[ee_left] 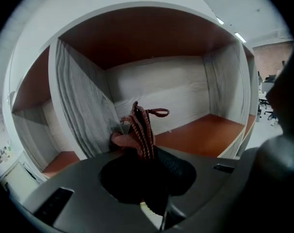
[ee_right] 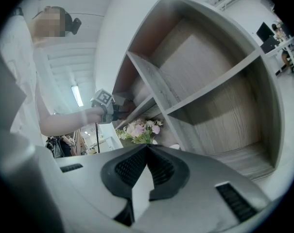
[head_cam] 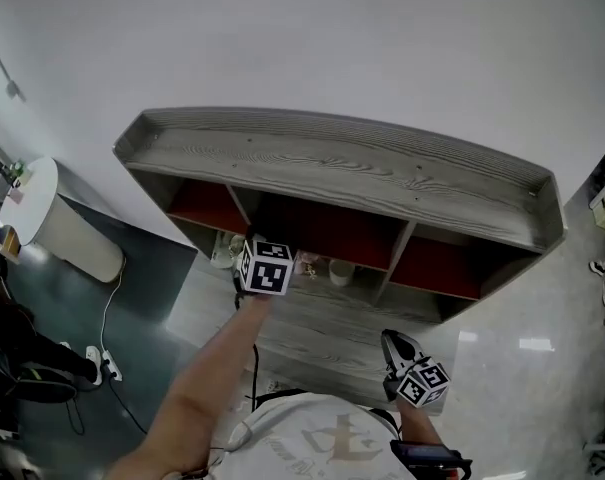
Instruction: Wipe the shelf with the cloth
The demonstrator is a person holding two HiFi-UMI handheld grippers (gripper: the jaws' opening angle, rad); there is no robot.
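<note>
At the far left of the head view, a white round table (head_cam: 30,196) stands left of the shelf (head_cam: 332,163) (grey wood grain outside, red-brown panels inside). My left gripper (head_cam: 267,268) reaches into the shelf's middle compartment, its jaws clamped on the cloth (ee_left: 139,127), a reddish-brown woven bunch with a loop sticking out above the tips. The cloth sits just beside the grey divider (ee_left: 81,113) on that compartment's left; I cannot tell whether they touch. Further right, my right gripper (ee_right: 147,149) hangs low in front of the shelf, jaws pressed together on nothing. Its view shows pink and white flowers (ee_right: 141,129) on a lower level.
</note>
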